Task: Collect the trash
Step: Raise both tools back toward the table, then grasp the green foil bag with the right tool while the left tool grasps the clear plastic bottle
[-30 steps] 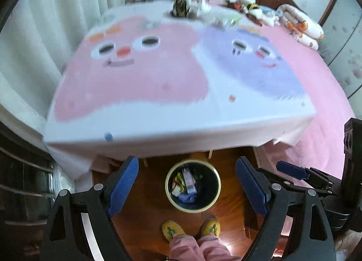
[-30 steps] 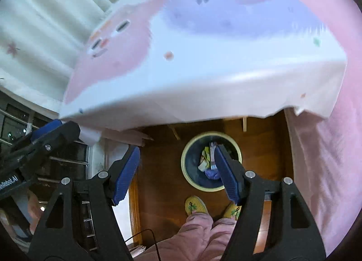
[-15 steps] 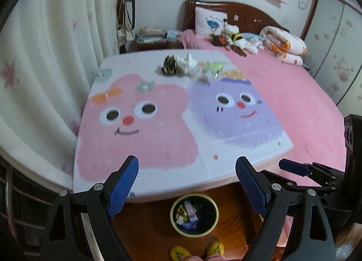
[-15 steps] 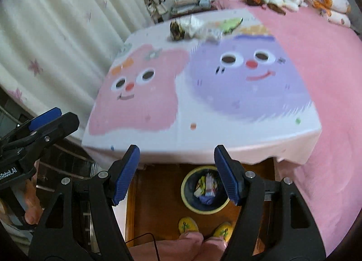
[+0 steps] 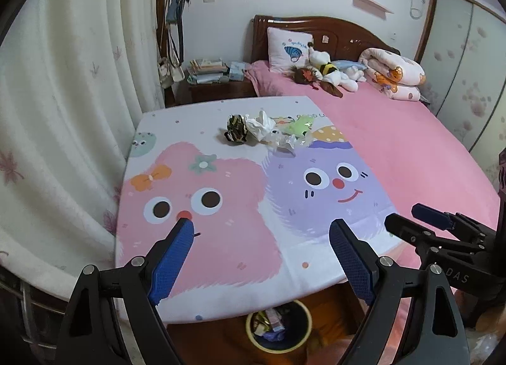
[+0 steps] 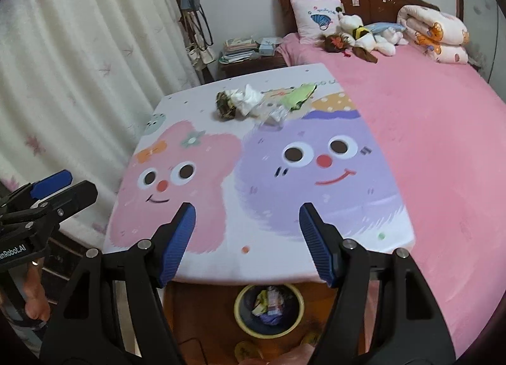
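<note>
The left gripper [image 5: 261,238] with blue ribbed pads hangs above the near edge of a table covered by a white cloth with a pink and a purple cartoon face [image 5: 221,207]. Its two fingers are spread wide and nothing is between them. The right gripper [image 6: 246,221] is in the same way spread apart and empty, above the near edge of the same cloth, a little to the right of the left one; each gripper shows at the side of the other camera's view.

The trash lies in a small group at the far side of the table, well apart from both grippers. At the left of the group is a dark crumpled wrapper with gold pattern [image 5: 236,128]. Just beside it on the right, touching it, is a crumpled white tissue [image 5: 260,124]. Further right are a crumpled clear plastic piece [image 5: 284,140] and a light green flat wrapper [image 5: 300,127]; whether these two touch each other is hard to tell in the blurred view.

On the brown wooden floor under the near table edge stands a round dark bin with a yellow rim [image 6: 268,309]. Inside it are some coloured wrappers and a purple piece. A pink bed [image 5: 395,143] runs along the right side of the table, and a white curtain [image 5: 63,112] hangs on the left.
</note>
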Demonstrator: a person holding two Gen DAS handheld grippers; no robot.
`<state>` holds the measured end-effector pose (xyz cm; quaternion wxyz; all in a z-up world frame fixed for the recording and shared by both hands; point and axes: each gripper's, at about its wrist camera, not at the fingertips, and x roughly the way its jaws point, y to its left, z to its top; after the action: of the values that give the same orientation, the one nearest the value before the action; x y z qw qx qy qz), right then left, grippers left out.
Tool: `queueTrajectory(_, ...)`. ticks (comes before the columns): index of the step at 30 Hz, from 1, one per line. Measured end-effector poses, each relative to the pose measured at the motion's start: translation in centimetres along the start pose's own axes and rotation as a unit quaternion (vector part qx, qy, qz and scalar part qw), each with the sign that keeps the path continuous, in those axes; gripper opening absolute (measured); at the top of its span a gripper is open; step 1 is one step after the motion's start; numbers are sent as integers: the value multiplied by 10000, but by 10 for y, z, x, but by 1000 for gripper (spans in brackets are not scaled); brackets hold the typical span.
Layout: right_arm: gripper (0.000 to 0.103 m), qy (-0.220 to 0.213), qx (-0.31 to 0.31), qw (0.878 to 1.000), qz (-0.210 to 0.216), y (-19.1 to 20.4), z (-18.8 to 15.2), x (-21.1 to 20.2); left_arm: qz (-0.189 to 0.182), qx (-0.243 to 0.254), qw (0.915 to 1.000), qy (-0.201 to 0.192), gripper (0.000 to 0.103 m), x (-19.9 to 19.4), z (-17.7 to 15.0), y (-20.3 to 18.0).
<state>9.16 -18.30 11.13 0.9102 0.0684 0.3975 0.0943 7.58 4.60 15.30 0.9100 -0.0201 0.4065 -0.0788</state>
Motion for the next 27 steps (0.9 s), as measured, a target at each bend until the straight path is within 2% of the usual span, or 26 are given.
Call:
queueTrajectory(5,61,193,-85,9995,214,-28,33,38,-129,-396,9987,299,89,50,29,-8)
queueTrajectory(11,52,471,-119,9970,606,-91,93,117,-88,-1003,9934,558,89,137,74,-33)
queueTrajectory(14,48,885,-83,9932,750,-131,130,170,-133,-1470,9858,807,89,191,102,-48)
queueTrajectory(18,48,1148,-171,9893,884,-170,172,225,-19,-1843,9773,1048,88,262,133,-66)
queueTrajectory(20,48,1265,-178,9876,912,-184,186,250,79,-2088,9710,1163,82,303,147,-70)
queueTrajectory(27,49,1701,233,9805,954,-216,234,357,320,-2811,9464,1558,79,401,162,-58)
